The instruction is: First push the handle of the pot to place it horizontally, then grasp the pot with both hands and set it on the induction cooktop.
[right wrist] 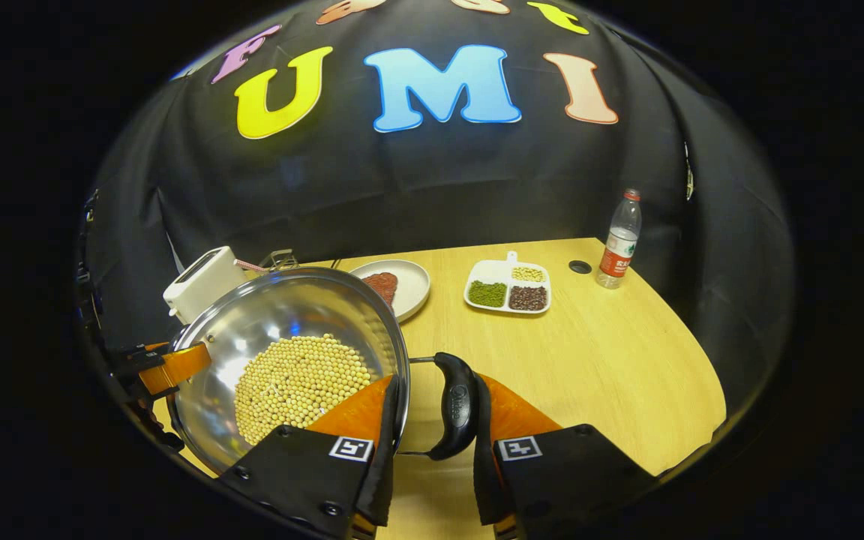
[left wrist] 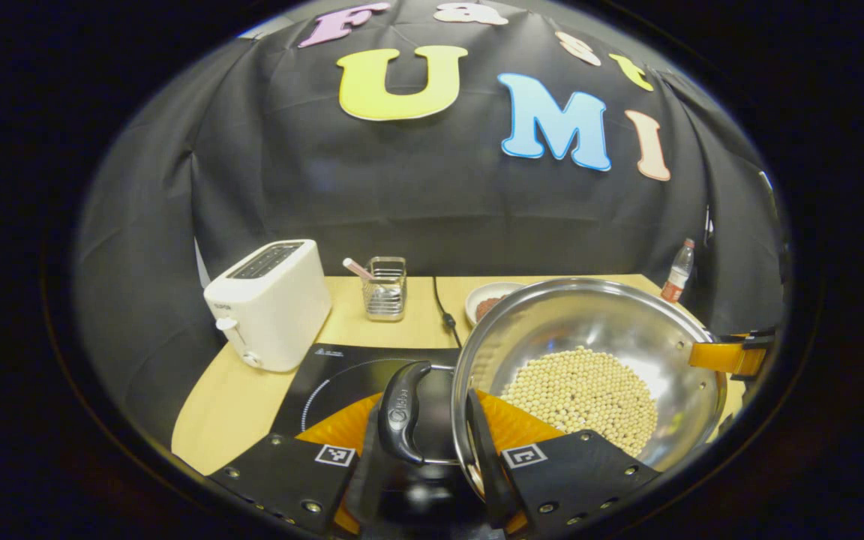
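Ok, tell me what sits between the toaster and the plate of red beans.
In the left gripper view, a wire utensil holder and a black power cord lie on the table between the toaster and the plate.

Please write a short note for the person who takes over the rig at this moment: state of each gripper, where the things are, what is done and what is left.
Left gripper: shut on the pot's left handle, with the induction cooktop just beyond it.
Right gripper: shut on the right handle, above bare table.
The pot, holding soybeans, is gripped on both sides; whether it is lifted I cannot tell.
Done: handles look horizontal, two-handed grasp made.
Left: carry the pot to the left onto the cooktop, keep it level so the beans stay in, set it down, release.
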`<state>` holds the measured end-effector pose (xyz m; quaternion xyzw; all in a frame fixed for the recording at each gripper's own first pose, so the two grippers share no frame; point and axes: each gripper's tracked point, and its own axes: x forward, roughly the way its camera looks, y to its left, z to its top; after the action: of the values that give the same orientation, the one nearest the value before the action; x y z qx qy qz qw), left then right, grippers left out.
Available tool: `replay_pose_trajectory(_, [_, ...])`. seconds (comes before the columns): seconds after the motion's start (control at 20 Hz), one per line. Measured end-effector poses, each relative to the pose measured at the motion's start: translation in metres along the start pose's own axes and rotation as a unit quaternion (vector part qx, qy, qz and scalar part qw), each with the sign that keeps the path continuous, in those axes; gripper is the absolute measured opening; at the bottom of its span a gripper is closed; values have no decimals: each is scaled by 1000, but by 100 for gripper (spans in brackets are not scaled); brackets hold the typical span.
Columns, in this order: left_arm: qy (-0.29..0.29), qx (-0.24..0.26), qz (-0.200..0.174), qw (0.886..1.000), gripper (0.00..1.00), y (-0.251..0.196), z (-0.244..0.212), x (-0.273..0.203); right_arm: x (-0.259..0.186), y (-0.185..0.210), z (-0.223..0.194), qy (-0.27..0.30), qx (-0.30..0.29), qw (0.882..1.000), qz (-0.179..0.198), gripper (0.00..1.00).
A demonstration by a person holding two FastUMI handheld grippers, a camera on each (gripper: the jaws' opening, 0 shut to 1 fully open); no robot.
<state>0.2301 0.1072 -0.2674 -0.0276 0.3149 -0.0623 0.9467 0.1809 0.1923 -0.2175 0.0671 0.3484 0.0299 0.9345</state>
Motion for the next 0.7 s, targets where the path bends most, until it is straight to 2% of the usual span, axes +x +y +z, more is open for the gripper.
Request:
replay_pose_trajectory(0.15, [1, 0, 6, 1000, 55, 25, -2, 0, 5, 23, -2, 3, -1, 1000, 6, 43])
replay_pose_trajectory(0.2, [2, 1, 8, 1000, 55, 32, -1, 0, 7, 30, -3, 4, -1, 1000, 8, 46])
replay_pose_trajectory(0.25, [2, 0, 10, 1000, 53, 40, -2, 1, 9, 37, -3, 6, -2, 1000, 11, 43])
replay_pose_trajectory(0.4, [5, -1, 16, 1000, 56, 61, -3, 3, 15, 57, -4, 10, -3, 1000, 17, 43])
replay_pose_trajectory(0.65, [9, 2, 24, 1000, 55, 89, -5, 8, 26, 83, -5, 19, -3, 999, 28, 43])
replay_pose_trajectory(0.7, [10, 3, 25, 1000, 53, 95, -5, 7, 28, 88, -6, 18, -4, 999, 30, 43])
